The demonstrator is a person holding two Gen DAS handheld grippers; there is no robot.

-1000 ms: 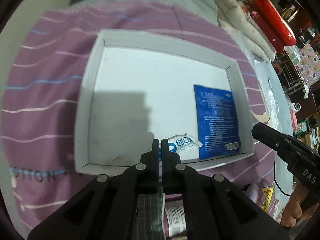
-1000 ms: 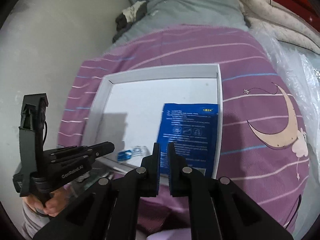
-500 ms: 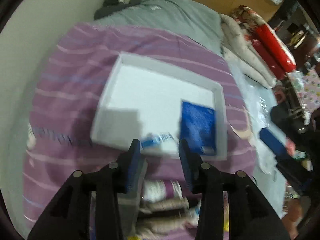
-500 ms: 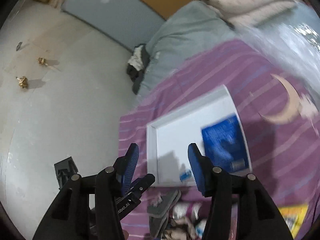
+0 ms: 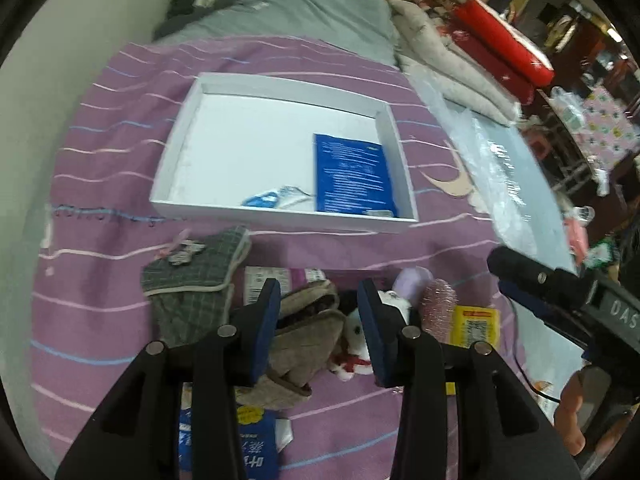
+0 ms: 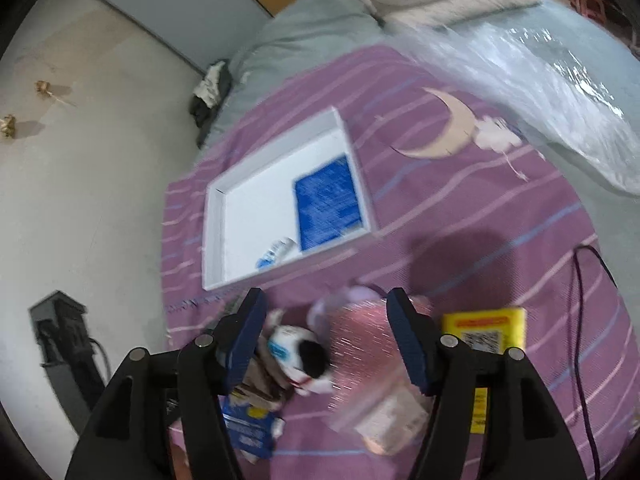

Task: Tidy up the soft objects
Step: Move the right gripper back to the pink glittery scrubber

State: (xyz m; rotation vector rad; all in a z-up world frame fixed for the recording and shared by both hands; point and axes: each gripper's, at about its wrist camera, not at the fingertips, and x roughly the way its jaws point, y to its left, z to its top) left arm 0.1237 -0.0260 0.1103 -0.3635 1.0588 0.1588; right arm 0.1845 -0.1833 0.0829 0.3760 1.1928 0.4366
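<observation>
A white tray (image 5: pixel 280 216) (image 6: pixel 214 240) lies on the purple striped bedspread, holding a blue packet (image 5: pixel 352 176) (image 6: pixel 328 200) and a small blue-white sachet (image 5: pixel 272 199) (image 6: pixel 276 254). In front of it lies a pile: a grey checked slipper (image 5: pixel 192 276), a brown slipper (image 5: pixel 308 332), a black-white plush toy (image 5: pixel 360 340) (image 6: pixel 300 354), a pink glittery bag (image 5: pixel 438 304) (image 6: pixel 364 344). My left gripper (image 5: pixel 318 328) hangs open above the brown slipper, holding nothing. My right gripper (image 6: pixel 328 336) is opening above the plush toy and pink bag, gripping neither; it also shows at the right of the left wrist view (image 5: pixel 520 276).
A yellow packet (image 5: pixel 474 326) (image 6: pixel 484 330) and a blue printed pack (image 5: pixel 248 440) (image 6: pixel 248 428) lie in the pile. Clear plastic sheeting (image 6: pixel 540 80), folded quilts (image 5: pixel 460 60) and a grey blanket (image 5: pixel 312 12) lie beyond. A black cable (image 6: pixel 580 320) crosses the spread. Bare floor lies to the left.
Both grippers have opened and drawn back from the tray toward the pile. The small sachet and blue packet now lie released in the tray. The right wrist has rolled.
</observation>
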